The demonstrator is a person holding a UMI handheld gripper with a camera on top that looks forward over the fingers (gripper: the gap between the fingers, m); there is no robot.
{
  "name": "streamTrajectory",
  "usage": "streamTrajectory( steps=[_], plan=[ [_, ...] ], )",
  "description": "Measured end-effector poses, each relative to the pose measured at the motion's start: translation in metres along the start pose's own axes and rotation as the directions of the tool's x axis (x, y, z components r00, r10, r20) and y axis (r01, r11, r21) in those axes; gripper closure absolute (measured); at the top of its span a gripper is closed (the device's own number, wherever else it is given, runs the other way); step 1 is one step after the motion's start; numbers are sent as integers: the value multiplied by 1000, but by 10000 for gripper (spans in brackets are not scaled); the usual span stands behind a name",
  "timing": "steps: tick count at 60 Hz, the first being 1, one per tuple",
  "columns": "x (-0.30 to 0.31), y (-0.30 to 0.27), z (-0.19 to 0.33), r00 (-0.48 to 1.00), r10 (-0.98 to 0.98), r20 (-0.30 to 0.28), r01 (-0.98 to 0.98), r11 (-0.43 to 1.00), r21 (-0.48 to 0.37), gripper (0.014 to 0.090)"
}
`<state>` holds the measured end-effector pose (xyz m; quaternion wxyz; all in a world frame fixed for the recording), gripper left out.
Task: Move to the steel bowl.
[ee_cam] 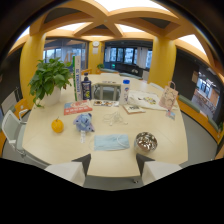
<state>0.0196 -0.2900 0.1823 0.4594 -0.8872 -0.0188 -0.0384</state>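
The claw [113,167] hangs level above the worktop [165,127] edge, spread wide (holding nothing), steel bowl [146,142] just beyond its right finger.

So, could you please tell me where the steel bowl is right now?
In the gripper view, the steel bowl sits on the table, just beyond the right finger, immediately right of the blue face mask.

Tool [113,167] fingers [67,171] spread wide apart, gripping nothing.
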Motion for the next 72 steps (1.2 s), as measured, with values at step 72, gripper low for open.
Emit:
streamTrajectory(
  steps=[72],
  plan=[
    [159, 33, 135, 1000, -9, 26, 12, 994, -108, 189]
  ],
)
